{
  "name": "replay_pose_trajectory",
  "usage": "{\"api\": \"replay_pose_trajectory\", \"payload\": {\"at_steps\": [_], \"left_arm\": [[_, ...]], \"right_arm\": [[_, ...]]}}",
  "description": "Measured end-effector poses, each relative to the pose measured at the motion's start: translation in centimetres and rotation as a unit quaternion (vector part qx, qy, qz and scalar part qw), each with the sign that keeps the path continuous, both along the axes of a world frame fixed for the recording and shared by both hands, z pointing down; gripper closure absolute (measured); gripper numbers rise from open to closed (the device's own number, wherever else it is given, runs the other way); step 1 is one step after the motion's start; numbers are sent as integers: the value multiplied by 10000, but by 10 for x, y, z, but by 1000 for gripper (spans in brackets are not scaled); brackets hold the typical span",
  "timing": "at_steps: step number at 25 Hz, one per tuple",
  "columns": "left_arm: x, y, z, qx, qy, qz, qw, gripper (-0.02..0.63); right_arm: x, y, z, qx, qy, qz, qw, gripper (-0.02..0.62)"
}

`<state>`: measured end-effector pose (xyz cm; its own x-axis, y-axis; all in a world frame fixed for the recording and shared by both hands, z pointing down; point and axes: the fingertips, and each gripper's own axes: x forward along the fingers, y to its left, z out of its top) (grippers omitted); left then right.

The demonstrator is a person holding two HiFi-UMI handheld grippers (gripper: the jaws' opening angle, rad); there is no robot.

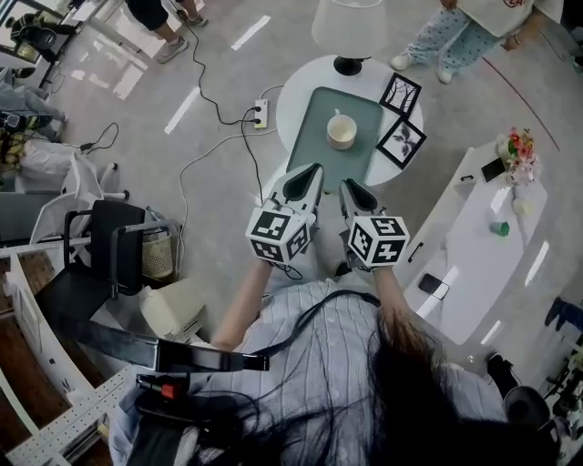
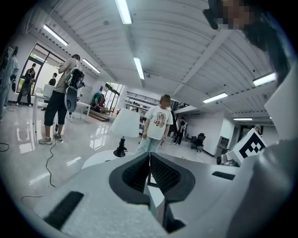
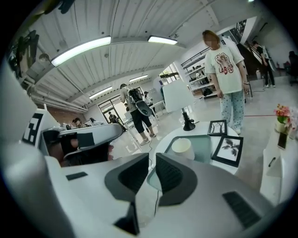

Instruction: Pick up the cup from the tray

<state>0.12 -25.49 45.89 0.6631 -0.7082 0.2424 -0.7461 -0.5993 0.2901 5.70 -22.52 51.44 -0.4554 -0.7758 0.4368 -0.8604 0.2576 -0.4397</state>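
**A:** Head view first. Which step are you on?

**B:** I'd call it the approach, with nothing grasped yet. I have the left hand-held gripper (image 1: pixel 312 171) and the right hand-held gripper (image 1: pixel 349 186) side by side. The cup (image 1: pixel 342 131) stands upright ahead of both tips, a little nearer the right one's line, and clear of both. It sits on the green tray (image 1: pixel 312 136) on a round white desk (image 1: pixel 291 96).

**A:** What else is on that desk?

**B:** Beyond the cup there's a lamp (image 1: pixel 350 27). Ahead and to the right of my right hand-held gripper are two picture frames (image 1: pixel 402 141), just beside the tray. A power strip (image 1: pixel 260 114) lies on the floor (image 1: pixel 209 64), ahead and to the left.

**A:** Left gripper view?

**B:** Its jaws are pressed together with nothing between them. It points over the desk at the lamp and at a person (image 2: pixel 156 122) standing beyond it. I can't see the cup from here.

**A:** Right gripper view?

**B:** That one is closed and empty too. The cup is straight ahead, just above the jaw tips, with the frames off to the right.

**A:** And the next move?

**B:** I think I need to open the right jaws wide, reach forward and down around the cup, and stay clear of the frames. The floor is glossy, and the room is an open hall with strip lights.
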Motion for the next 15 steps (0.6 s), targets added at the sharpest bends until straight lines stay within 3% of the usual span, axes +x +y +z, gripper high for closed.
{"api": "replay_pose_trajectory", "payload": {"at_steps": [5, 8, 15], "left_arm": [[-11, -38, 10, -81, -46, 300, 9995, 591], [-15, -56, 20, -192, -85, 502, 9985, 591], [-14, -93, 40, -385, -165, 939, 9947, 591]], "right_arm": [[-9, -36, 18, -197, -118, 93, 9997, 535], [-8, -53, 32, -361, -211, 273, 9988, 434], [-6, -87, 74, -654, 167, 352, 9971, 364]]}}
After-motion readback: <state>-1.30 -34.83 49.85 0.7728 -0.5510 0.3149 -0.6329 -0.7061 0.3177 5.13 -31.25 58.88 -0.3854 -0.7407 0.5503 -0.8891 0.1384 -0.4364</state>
